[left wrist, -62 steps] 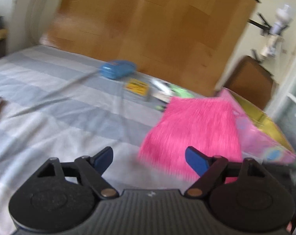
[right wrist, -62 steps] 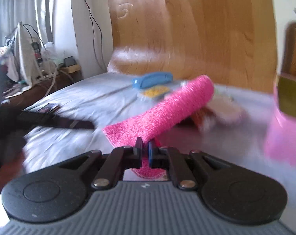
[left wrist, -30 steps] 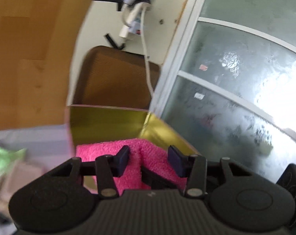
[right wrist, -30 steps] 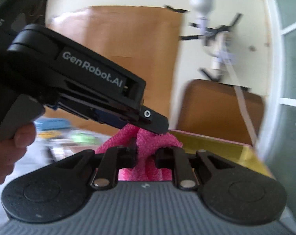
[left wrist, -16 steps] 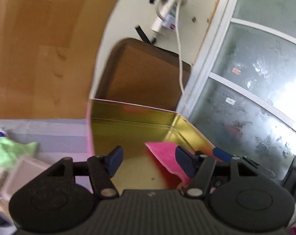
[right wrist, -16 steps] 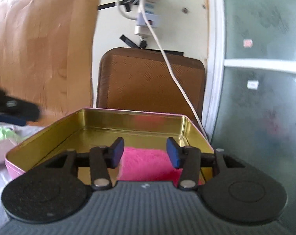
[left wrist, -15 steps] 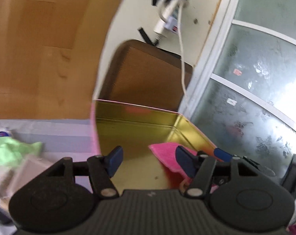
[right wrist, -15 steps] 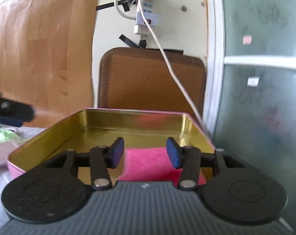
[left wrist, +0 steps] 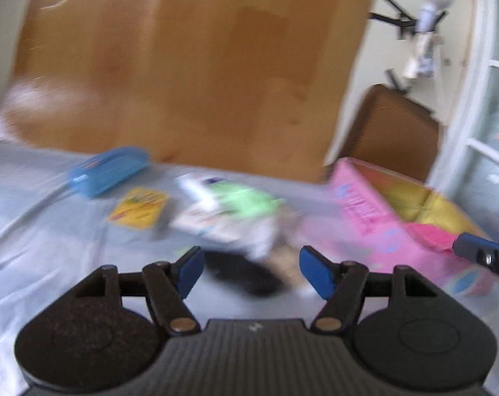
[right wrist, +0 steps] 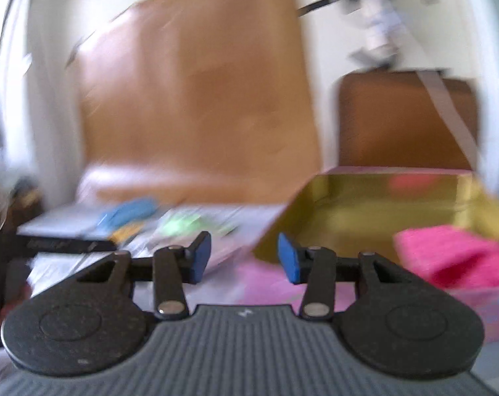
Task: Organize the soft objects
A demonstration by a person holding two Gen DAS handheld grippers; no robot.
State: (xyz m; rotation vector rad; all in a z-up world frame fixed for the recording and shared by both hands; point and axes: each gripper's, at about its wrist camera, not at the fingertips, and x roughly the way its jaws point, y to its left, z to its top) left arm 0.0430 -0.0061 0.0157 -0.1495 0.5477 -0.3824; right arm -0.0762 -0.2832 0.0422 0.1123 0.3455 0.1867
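With the pink towel (right wrist: 453, 257) lying in the gold-lined tin (right wrist: 364, 198), our left gripper (left wrist: 251, 269) and right gripper (right wrist: 244, 257) gape empty, jaws just parted, while the green cloth (left wrist: 246, 201) waits on the bed (left wrist: 35, 231).

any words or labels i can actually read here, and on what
None can be read; both views are motion-blurred.
Pink tin: print on its side, too blurred.
Yellow packet: printed marks, too blurred.
Blue case: a small label, too blurred.
White and green packets: print smeared, unreadable.
Left gripper, seen from the right wrist: pale lettering on its black body, too blurred.
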